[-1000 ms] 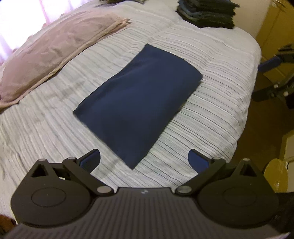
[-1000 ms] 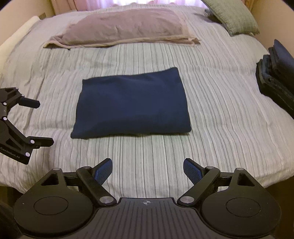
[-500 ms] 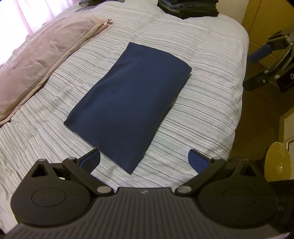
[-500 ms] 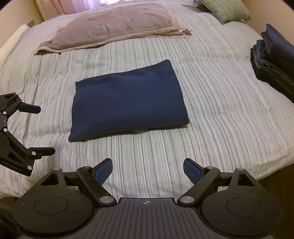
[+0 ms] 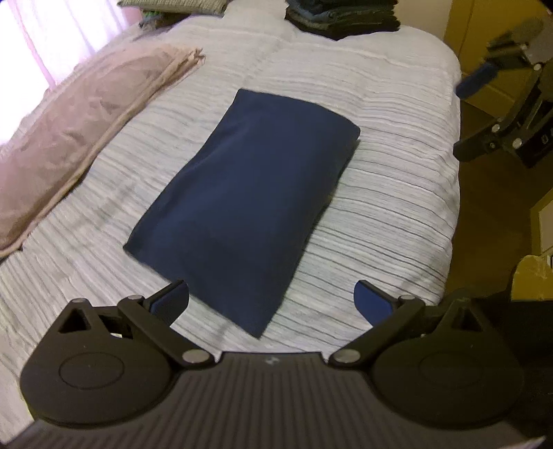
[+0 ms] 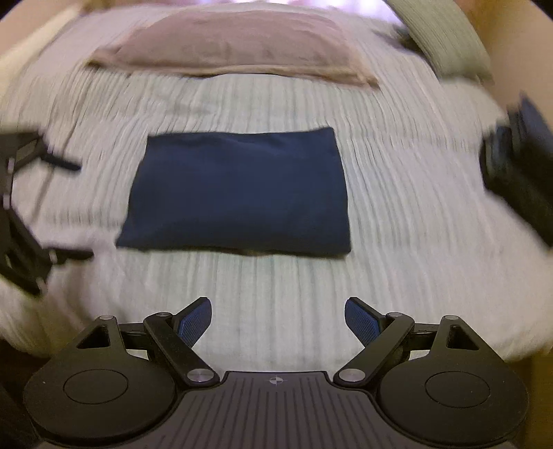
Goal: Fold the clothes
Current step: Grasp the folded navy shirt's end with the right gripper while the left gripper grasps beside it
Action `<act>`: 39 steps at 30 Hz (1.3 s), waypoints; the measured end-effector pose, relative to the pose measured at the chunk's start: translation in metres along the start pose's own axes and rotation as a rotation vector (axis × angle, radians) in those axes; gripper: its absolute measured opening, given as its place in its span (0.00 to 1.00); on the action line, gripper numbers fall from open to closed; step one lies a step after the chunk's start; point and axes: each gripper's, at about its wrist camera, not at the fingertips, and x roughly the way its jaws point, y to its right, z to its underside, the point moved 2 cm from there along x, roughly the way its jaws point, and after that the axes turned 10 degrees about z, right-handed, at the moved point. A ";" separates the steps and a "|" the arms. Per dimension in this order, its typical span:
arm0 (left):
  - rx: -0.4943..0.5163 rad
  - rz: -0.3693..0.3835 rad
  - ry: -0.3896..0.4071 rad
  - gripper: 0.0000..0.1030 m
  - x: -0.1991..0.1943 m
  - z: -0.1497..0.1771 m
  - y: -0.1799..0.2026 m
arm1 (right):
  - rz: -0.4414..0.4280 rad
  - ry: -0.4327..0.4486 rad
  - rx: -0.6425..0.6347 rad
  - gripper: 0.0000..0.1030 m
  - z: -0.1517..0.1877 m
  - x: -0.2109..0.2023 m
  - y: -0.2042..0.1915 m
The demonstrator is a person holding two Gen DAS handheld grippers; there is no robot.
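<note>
Navy garment [image 5: 242,203] (folded) lies ahead of both gaping tools, untouched.

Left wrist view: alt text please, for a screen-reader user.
A folded navy garment lies flat on a striped bedspread, just ahead of the open, empty left claw. A pink pillow lies to the left, a stack of folded clothes at the far edge, and the right claw hovers off the bed's right side.
</note>
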 end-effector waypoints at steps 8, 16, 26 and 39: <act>0.076 -0.095 0.028 0.97 0.021 -0.003 0.016 | 0.041 0.163 -0.533 0.84 0.008 0.045 -0.019; -0.046 -0.206 0.010 0.97 0.058 -0.013 0.036 | -0.030 0.315 -0.855 0.78 0.011 0.120 -0.013; 0.013 -0.260 -0.021 0.97 0.114 -0.009 0.061 | -0.001 0.448 -1.136 0.61 0.033 0.186 -0.020; 0.287 -0.381 -0.029 0.95 0.155 -0.021 0.060 | -0.044 0.432 -1.052 0.32 -0.018 0.180 -0.010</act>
